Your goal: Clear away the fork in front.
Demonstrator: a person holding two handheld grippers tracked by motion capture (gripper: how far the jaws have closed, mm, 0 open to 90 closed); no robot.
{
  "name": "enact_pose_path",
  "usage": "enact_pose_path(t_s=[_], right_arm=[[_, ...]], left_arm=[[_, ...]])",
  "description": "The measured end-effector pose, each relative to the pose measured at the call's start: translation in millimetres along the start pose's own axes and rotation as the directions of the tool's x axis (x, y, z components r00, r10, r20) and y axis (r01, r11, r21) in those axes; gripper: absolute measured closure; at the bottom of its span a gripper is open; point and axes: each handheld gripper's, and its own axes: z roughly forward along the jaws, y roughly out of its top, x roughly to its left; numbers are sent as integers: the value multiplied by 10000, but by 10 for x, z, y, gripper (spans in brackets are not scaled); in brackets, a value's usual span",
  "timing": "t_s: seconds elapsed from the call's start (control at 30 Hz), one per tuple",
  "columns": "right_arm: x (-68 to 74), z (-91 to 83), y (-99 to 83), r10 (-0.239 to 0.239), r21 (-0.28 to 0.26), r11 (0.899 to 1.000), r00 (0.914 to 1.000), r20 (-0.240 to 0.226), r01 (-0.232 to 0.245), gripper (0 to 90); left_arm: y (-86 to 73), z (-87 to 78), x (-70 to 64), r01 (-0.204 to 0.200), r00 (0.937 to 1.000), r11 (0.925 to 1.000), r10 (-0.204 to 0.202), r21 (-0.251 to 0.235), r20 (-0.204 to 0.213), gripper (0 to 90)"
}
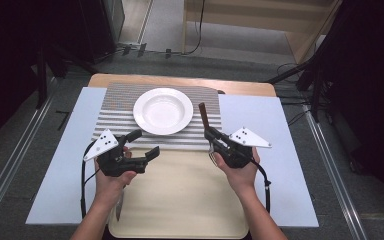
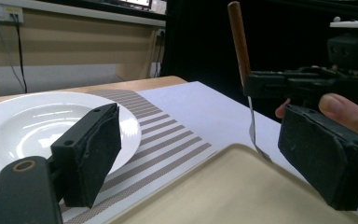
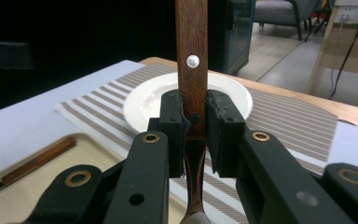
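Note:
My right gripper (image 1: 210, 134) (image 3: 195, 126) is shut on the brown handle of a wooden-handled utensil (image 1: 203, 114) (image 3: 192, 60) (image 2: 239, 42) and holds it upright. Its thin metal neck (image 2: 253, 133) reaches down to the far corner of the beige tray (image 1: 190, 200) (image 2: 214, 196). My left gripper (image 1: 145, 144) (image 2: 205, 158) stands open with nothing between its pads (image 2: 95, 149), over the tray's far left edge. A white plate (image 1: 162, 111) (image 2: 23, 126) (image 3: 235, 95) sits on the striped placemat (image 1: 115, 107) beyond both grippers.
A wooden-handled knife (image 1: 119, 206) (image 3: 32, 163) lies on the tray's left side, partly under the left forearm. A pale sheet (image 1: 260, 125) covers the table on both sides. Cables and a wooden structure (image 1: 260, 20) lie beyond the far edge.

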Motion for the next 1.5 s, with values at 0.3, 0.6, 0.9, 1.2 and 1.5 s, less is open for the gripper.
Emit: enact_pose_path(t_s=[0.3,0.6,0.9,1.2,1.5], right_arm=[[297,-88,-107,-113,-45,9999,9987,-506,111,765],[540,-76,-218,-211,-11,9998,9953,-941,210,764],[762,-58,-218,-439,-80,9990,9914,-1237,432,764],[912,-36,-252,-795,-70,9968,9889,-1253,793,764],[978,-15,-280,-861,-1,9962,9885,-1242,868,764]], left_arm=[[8,68,-142,257,9987,9997,-258,33,428,219],[18,116,-248,738,9939,9973,-736,12,825,393],[12,158,-325,1032,9892,9945,-1046,188,1023,489],[-4,193,-347,1397,9809,9898,-1422,282,1329,618],[-13,201,-339,1599,9773,9865,-1633,354,1352,757]])
